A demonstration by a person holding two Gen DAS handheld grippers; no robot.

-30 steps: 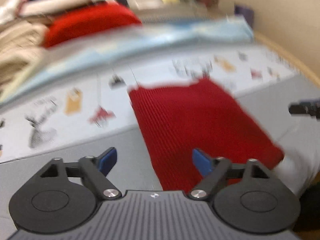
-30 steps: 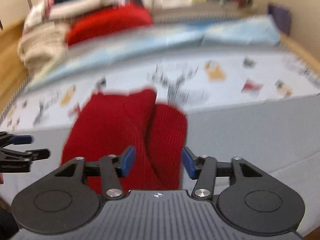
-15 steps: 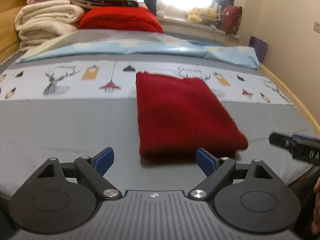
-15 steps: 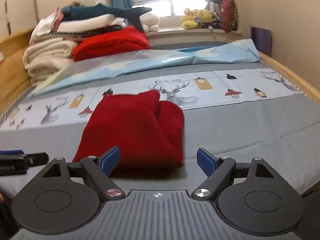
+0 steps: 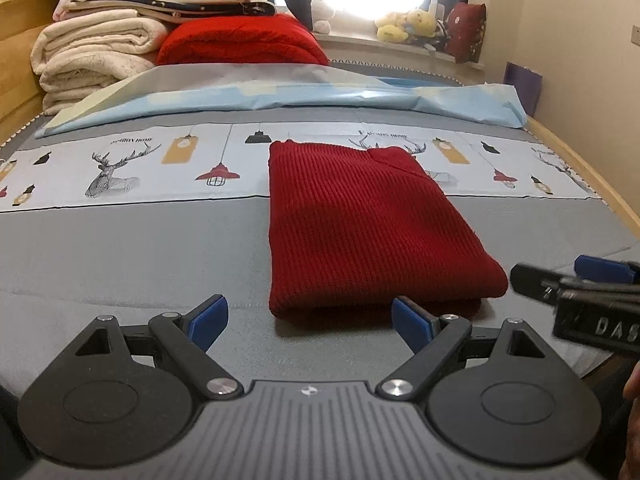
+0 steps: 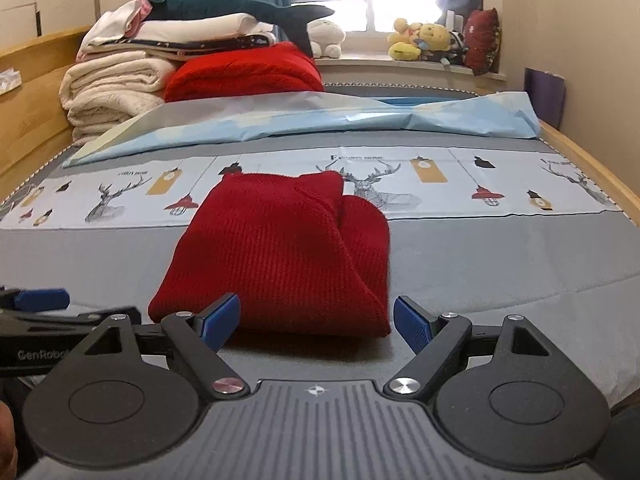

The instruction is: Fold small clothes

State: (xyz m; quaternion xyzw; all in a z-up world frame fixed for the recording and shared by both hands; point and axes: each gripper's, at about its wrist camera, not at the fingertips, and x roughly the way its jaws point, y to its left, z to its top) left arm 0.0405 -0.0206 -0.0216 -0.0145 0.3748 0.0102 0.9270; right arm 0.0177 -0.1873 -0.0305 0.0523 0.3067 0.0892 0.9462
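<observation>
So the red knit sweater [image 5: 360,232] is lying folded into a neat rectangle on the grey bed cover [image 5: 120,256], with its far end reaching onto the strip of pale sheet printed with deer and hanging lamps [image 5: 132,168]. From the right wrist view you can see the right side of the bundle is a rounded roll of fabric tucked against the flat top layer, so it looks a bit lumpier there. The left gripper [image 5: 308,320] hangs low just in front of the sweater's near edge, jaws spread wide and holding nothing — its right blue pad sits right by the near edge, though I can't tell if it's touching. The right gripper [image 6: 316,320] is in pretty much the same pose, jaws wide apart, empty, with the sweater's near edge between the two blue pads. Each gripper pokes into the other's view from the side, just beside the garment. Further back there's a light blue sheet [image 6: 320,120] bunched across the bed, then a stack of cream blankets [image 6: 112,88] by the wooden bed frame, a red blanket [image 6: 244,72] next to it, a dark teal shark plush [image 6: 240,6] on top — and some stuffed toys [image 6: 424,40] on the windowsill.
</observation>
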